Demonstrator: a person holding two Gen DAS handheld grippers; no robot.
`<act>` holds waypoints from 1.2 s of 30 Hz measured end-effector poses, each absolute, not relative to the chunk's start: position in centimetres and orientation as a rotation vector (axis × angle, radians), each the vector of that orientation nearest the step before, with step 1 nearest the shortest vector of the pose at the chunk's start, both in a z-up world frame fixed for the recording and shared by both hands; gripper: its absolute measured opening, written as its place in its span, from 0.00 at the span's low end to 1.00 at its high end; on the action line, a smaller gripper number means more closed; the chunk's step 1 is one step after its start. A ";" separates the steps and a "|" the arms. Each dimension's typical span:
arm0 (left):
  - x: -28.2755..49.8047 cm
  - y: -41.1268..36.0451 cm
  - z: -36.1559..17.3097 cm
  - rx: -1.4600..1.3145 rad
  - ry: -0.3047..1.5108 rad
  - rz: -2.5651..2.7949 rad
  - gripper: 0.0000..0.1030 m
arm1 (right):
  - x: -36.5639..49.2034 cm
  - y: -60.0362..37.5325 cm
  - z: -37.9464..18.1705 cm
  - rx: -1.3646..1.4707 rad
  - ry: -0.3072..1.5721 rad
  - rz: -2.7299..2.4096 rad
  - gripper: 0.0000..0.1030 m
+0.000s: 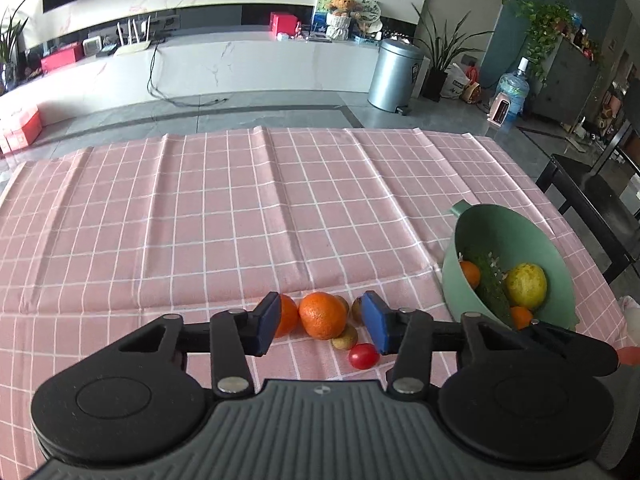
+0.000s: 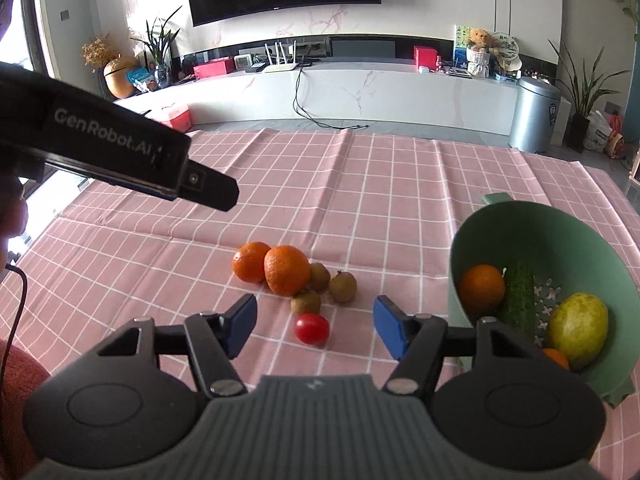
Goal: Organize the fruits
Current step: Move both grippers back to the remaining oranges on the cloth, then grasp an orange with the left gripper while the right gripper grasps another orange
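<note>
Two oranges [image 2: 287, 269] [image 2: 251, 262], three kiwis [image 2: 343, 286] and a red cherry tomato [image 2: 312, 329] lie in a cluster on the pink checked tablecloth [image 2: 360, 208]. A green colander bowl [image 2: 532, 224] to the right holds an orange [image 2: 481, 287], a cucumber [image 2: 519, 300], a yellow-green fruit [image 2: 578, 329] and another orange piece. My right gripper [image 2: 316, 330] is open, just before the tomato. My left gripper [image 1: 322, 326] is open, its jaws either side of an orange [image 1: 322, 315], not touching it. The tomato [image 1: 363, 356] lies below it, the bowl [image 1: 480, 220] to its right.
The left gripper's black body [image 2: 120, 144] reaches in from the upper left in the right wrist view. A dark chair [image 1: 592, 200] stands past the table's right edge. Beyond the far table edge are a floor, a white TV bench and a metal bin [image 1: 394, 74].
</note>
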State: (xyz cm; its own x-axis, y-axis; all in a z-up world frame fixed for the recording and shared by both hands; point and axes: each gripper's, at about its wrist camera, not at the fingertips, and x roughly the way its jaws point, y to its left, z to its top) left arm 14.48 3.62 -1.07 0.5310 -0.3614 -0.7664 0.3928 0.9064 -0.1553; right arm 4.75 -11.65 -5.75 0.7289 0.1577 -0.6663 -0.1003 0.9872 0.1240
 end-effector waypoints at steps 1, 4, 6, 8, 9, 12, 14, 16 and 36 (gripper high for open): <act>15.1 4.0 -1.5 -0.003 0.935 -0.437 0.42 | 5.1 -11.5 -5.9 0.077 0.742 0.152 0.56; 16.9 5.2 -2.9 -0.099 1.018 -0.399 0.35 | 6.4 -11.1 -6.3 0.067 0.748 0.199 0.50; 17.6 5.4 -3.4 -0.095 1.032 -0.377 0.34 | 7.4 -10.8 -6.5 0.063 0.754 0.217 0.48; 18.3 5.6 -3.9 -0.089 1.040 -0.363 0.34 | 8.4 -10.3 -6.8 0.055 0.756 0.234 0.48; 18.7 5.7 -4.2 -0.095 1.049 -0.354 0.34 | 8.9 -10.1 -7.0 0.045 0.756 0.242 0.48; 19.9 5.9 -5.1 -0.128 1.082 -0.337 0.34 | 10.3 -9.2 -7.7 0.010 0.770 0.264 0.48; 20.6 5.9 -5.9 -0.143 1.104 -0.324 0.34 | 11.3 -8.9 -8.3 -0.010 0.789 0.265 0.48; 21.2 5.8 -6.7 -0.151 1.126 -0.315 0.34 | 12.1 -8.7 -8.8 -0.015 0.802 0.267 0.47; 22.5 4.6 -9.5 -0.180 1.168 -0.279 0.51 | 11.6 -11.1 -8.3 0.037 0.833 0.278 0.31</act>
